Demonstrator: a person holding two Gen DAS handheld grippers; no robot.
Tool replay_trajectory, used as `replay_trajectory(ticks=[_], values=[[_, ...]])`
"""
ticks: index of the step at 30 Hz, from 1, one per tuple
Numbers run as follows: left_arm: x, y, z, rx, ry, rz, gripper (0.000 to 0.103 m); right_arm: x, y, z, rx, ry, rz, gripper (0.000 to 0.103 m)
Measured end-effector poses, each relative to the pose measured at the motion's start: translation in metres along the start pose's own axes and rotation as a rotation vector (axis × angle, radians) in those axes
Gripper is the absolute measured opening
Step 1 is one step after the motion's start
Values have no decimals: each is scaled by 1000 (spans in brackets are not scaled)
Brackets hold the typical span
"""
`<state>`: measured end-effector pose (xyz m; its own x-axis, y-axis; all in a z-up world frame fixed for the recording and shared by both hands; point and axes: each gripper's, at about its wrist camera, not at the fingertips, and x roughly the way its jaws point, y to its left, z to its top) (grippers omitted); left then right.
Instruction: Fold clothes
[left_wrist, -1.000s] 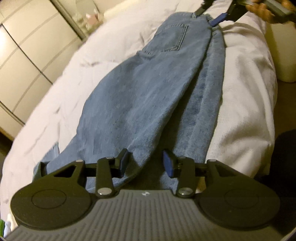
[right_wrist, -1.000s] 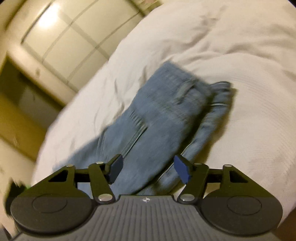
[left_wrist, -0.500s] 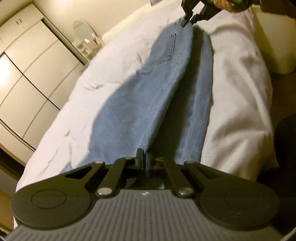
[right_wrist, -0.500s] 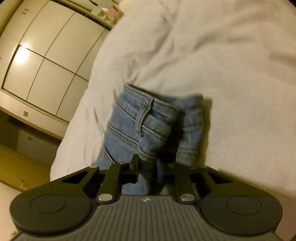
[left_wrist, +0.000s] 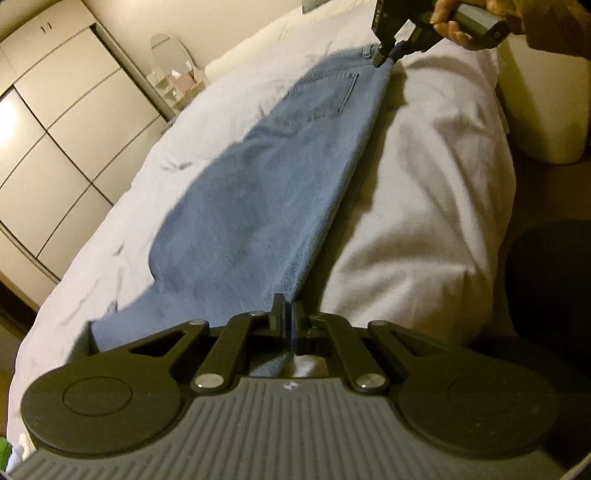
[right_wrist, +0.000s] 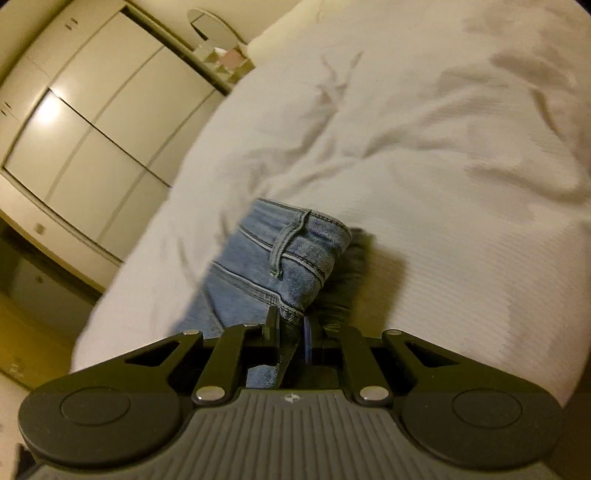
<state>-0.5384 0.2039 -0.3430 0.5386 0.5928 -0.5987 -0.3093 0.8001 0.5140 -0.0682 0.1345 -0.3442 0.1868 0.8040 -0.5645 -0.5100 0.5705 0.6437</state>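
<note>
A pair of blue jeans (left_wrist: 258, 192) lies lengthwise on a white bed (left_wrist: 436, 206), back pocket up. My left gripper (left_wrist: 287, 314) is shut on the near edge of the jeans at the leg end. My right gripper (right_wrist: 290, 323) is shut on the waistband end (right_wrist: 295, 251), beside a belt loop. The right gripper also shows far off in the left wrist view (left_wrist: 388, 61), pinching the waist corner. The held long edge runs taut and lifted between the two grippers.
The white duvet (right_wrist: 443, 166) is rumpled around the jeans. A pale wardrobe (left_wrist: 48, 122) stands on the left with a small mirror (left_wrist: 171, 55) and shelf beyond it. A cream bin (left_wrist: 546, 110) stands off the bed's right side. A dark shape (left_wrist: 550, 288) sits lower right.
Both grippers were open a second ago and have shut on the jeans' edge. The edge has since been lifted and carried left, so the lower layer no longer shows.
</note>
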Motion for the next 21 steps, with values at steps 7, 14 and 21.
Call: replay_trajectory(ticks=[7, 14, 21], values=[[-35, 10, 9, -165, 45, 35, 14, 1, 13, -24, -136, -3, -127, 52], [-68, 45, -38, -483, 274, 152, 14, -41, 73, -81, -419, -2, -22, 52], [-138, 79, -73, -645, 322, 273, 17, -29, 112, -149, -508, 149, -44, 51]])
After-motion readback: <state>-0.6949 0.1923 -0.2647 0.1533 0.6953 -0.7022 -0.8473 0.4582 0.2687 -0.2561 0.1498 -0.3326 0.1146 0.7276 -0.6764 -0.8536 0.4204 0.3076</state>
